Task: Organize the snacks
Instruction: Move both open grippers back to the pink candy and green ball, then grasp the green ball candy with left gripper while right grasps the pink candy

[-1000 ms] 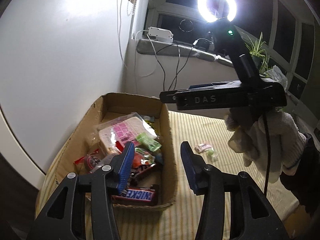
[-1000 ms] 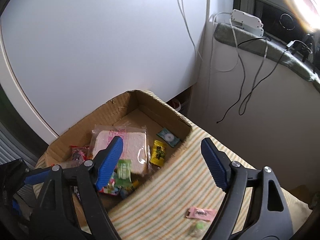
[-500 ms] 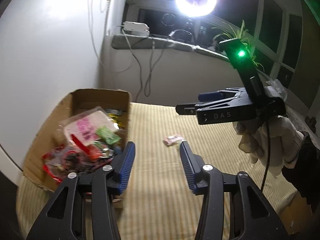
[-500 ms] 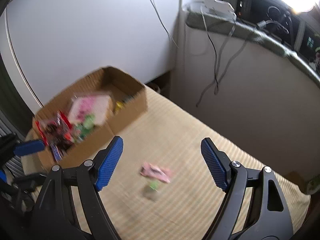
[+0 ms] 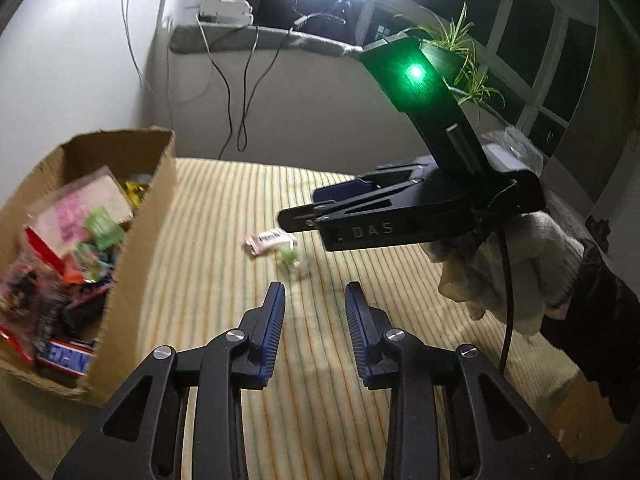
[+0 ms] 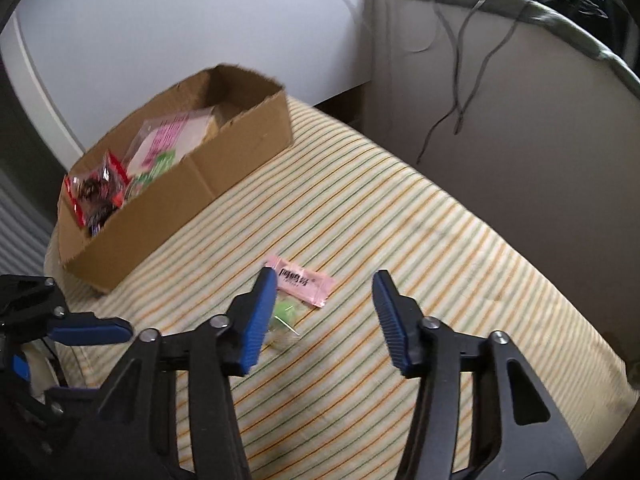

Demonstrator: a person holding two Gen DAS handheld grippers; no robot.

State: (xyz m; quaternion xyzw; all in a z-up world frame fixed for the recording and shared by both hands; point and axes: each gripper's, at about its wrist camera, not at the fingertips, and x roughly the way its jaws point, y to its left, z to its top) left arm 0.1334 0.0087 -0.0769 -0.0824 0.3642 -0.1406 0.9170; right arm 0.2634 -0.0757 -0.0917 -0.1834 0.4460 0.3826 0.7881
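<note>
Box: the cardboard box [image 6: 192, 184] sits at the left of the striped cloth [image 6: 440, 240], already crowded with packets, so it looks like the collecting place.
Stragglers: a pink packet [image 6: 306, 280] and a small green sweet [image 6: 286, 314] lie touching each other mid-cloth, well apart from the box, probably the last to go in.
Right gripper [image 6: 324, 316]: tongs spread wide, empty, hanging just above the two, the left finger over the green sweet, seemingly lined up to pick.
Left gripper [image 5: 315, 320]: tongs parted, holding nothing, on the near side of the packets, likely kept clear.
</note>
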